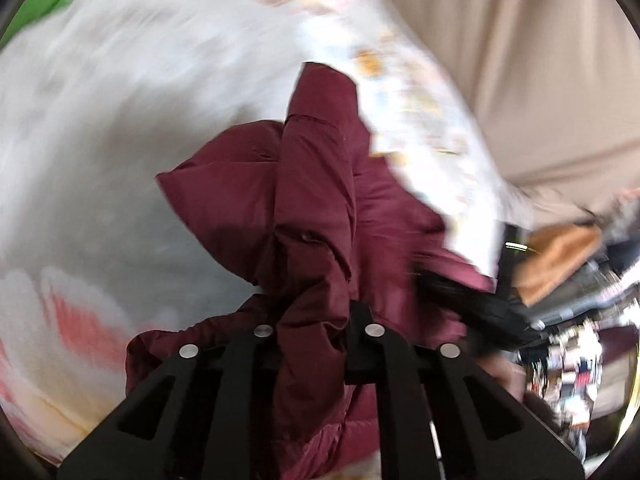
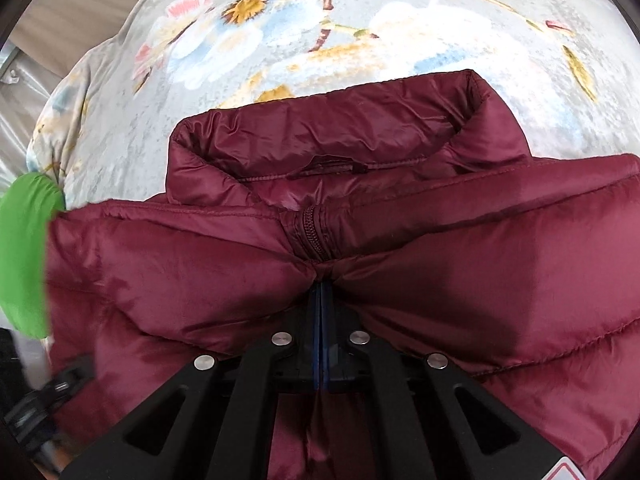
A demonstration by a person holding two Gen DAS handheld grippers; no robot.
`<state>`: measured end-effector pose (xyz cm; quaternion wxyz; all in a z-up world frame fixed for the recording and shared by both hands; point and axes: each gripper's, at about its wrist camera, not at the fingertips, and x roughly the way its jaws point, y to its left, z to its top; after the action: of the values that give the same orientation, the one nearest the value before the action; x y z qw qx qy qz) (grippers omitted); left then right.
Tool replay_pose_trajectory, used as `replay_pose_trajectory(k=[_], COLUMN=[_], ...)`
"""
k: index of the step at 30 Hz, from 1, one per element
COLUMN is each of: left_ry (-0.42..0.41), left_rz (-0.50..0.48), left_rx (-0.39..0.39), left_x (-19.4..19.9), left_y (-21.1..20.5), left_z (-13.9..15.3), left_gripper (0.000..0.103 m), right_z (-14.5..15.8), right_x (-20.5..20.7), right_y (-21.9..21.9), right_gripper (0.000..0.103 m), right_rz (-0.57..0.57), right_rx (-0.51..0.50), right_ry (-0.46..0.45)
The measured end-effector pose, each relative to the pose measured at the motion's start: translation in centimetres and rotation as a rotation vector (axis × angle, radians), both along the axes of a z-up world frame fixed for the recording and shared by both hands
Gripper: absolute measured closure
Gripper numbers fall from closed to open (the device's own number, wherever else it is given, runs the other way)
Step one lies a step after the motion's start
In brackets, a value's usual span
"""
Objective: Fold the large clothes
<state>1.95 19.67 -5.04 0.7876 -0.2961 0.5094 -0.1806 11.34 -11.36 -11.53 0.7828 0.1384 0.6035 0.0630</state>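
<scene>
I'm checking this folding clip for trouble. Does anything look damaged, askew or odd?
No damage shows. The maroon puffer jacket is bunched into a twisted wad in the left gripper, while the right gripper pinches it just below the zipper.

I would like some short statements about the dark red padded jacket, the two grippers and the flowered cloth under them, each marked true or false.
1. The dark red quilted padded jacket lies on a flowered bedcover. True.
2. The left gripper is open and holds nothing. False: it is shut on a bunched fold of the jacket.
3. The right gripper is shut on the jacket just below the top of the zip. True.
4. The jacket's collar is folded flat. False: it stands up, open.
5. A bright green item shows at the left edge of the right wrist view. True.
6. The bedcover is plain blue. False: it is pale grey with flowers.
</scene>
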Motion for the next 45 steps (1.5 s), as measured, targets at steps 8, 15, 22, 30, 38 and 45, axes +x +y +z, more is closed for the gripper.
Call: replay_pose_trajectory(k=[8, 15, 22, 30, 38, 45], left_ry=[-0.136, -0.113, -0.098, -0.124, -0.117, -0.087], left_rz=[-0.178, -0.163, -0.174, -0.306, -0.331, -0.399], left_rx=[0.021, 0.051, 0.026, 0.13, 0.156, 0.205], left_x=[-1.6, -2.1, -3.2, -4.4, -3.5, -4.4], left_y=[-8.6, -10.8, -13.7, -21.7, -25.3, -29.3], left_z=[7.1, 7.9, 9.4, 9.4, 8.6, 6.8], left_gripper=[0.094, 0.094, 0.094, 0.094, 0.095, 0.095], right_z=[3.9, 4.9, -1.4, -3.6, 3.5, 0.4], right_x=[-2.4, -12.6, -11.3, -10.3, -17.9, -19.0], right_y=[-2.4, -6.8, -6.2, -6.1, -18.3, -23.8], right_gripper=[0.094, 0.094, 0.103, 0.103, 0.097, 0.097], right_rz=[-0.022, -0.047, -0.041, -0.043, -0.244, -0.343], right_rx=[0.122, 0.166, 0.276, 0.433, 0.436, 0.304], right_ry=[-0.031, -0.007, 0.051, 0.025, -0.144, -0.088])
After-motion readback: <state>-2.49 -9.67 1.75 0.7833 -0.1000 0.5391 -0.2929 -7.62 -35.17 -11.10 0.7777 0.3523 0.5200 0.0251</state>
